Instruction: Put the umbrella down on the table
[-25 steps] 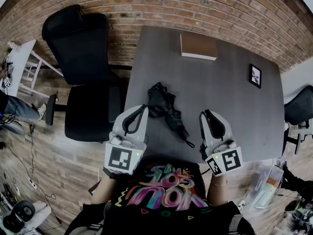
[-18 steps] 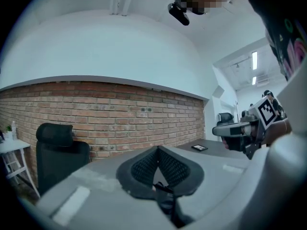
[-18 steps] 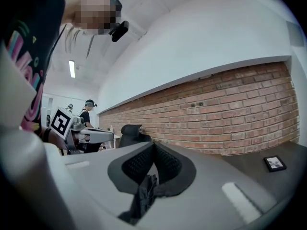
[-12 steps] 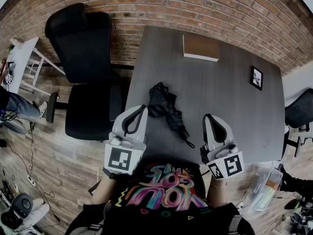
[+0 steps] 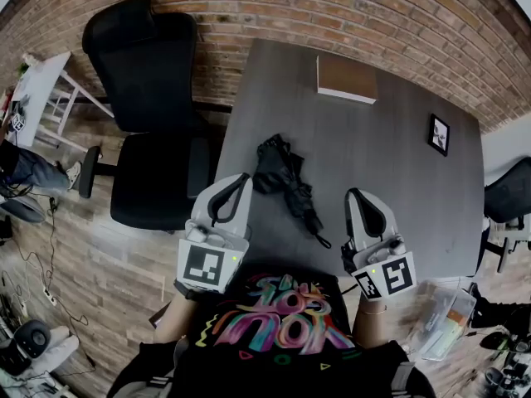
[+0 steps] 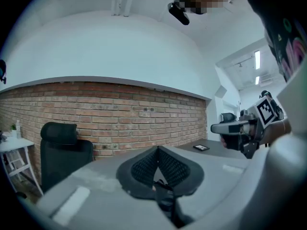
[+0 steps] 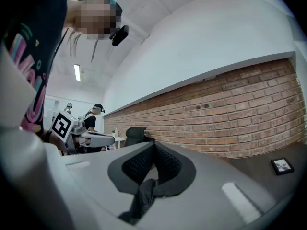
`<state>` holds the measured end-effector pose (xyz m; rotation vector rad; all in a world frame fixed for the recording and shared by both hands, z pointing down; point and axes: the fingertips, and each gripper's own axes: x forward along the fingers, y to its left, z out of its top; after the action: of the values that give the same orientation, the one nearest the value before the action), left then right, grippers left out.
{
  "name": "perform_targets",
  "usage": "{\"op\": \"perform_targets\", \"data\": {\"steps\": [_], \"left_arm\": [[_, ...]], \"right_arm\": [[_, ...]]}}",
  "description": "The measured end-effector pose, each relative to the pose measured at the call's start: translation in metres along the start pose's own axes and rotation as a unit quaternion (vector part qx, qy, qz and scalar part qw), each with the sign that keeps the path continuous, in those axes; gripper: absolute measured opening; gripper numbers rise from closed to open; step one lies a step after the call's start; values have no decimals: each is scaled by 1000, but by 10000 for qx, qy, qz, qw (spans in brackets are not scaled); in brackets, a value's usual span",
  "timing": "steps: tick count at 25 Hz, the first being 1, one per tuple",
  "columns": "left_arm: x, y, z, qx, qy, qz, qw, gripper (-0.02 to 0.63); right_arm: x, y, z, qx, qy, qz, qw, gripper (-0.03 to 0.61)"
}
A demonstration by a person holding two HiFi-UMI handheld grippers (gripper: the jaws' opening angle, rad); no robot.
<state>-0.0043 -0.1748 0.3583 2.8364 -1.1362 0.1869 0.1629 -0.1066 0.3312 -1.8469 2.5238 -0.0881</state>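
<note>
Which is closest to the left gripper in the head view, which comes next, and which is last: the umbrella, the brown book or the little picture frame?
1. umbrella, lying just right of the left gripper.
2. brown book, farther off, toward the back.
3. picture frame, farthest, over at the far right.

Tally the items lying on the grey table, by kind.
Folded black umbrella: 1
Flat brown box: 1
Small black picture frame: 1
Total: 3
</note>
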Motion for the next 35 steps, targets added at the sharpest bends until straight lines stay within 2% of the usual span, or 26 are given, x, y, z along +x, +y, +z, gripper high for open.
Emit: {"op": "perform_targets", "data": {"steps": [35], "left_arm": [[2, 13, 0, 96, 36, 145, 9998, 0]], "right_arm": [[6, 2, -12, -18, 121, 54, 9999, -2]]}}
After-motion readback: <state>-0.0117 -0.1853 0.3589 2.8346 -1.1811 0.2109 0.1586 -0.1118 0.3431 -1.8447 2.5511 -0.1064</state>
